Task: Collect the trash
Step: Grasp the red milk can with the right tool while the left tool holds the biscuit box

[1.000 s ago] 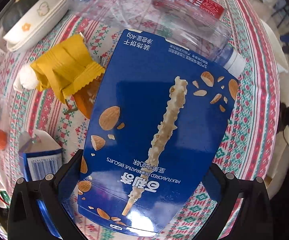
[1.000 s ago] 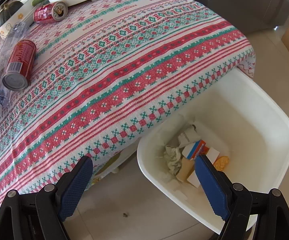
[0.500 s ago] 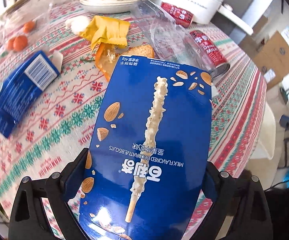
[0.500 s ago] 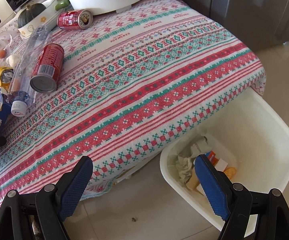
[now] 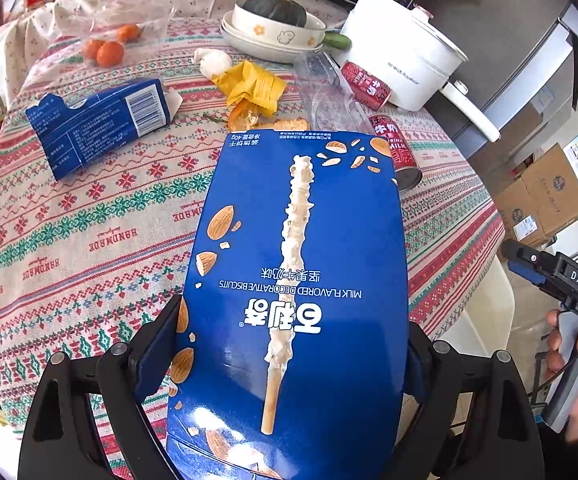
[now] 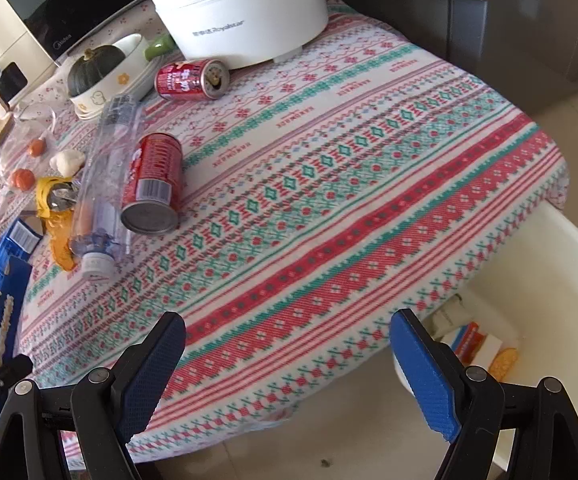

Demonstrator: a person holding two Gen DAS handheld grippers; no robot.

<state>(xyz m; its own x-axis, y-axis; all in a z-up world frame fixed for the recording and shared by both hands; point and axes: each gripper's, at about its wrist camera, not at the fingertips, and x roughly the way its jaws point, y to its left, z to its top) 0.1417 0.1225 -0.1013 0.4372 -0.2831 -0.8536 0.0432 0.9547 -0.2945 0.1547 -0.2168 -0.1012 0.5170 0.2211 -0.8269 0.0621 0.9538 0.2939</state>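
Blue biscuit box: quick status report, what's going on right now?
Left gripper shut on blue biscuit box, held above the table. Right gripper open, empty. White bin beside table edge; no obstacle seen on the way.

Big blue biscuit box [image 5: 297,280] flat, held up over table. Torn blue carton [image 5: 97,124], yellow wrapper [image 5: 253,88], two red cans [image 6: 153,184] lying on cloth.

Blue biscuit box [image 5: 297,280] read "MILK FLAVORED DECORATIVE BISCUITS", printed upside down. Tablecloth [image 5: 89,240] bore "HANDMADE". White pot [image 6: 245,8] read "Royalstar". Red can [image 5: 393,148] showed "DRINK MILK". Right gripper [image 5: 561,276] body marked "DAS".
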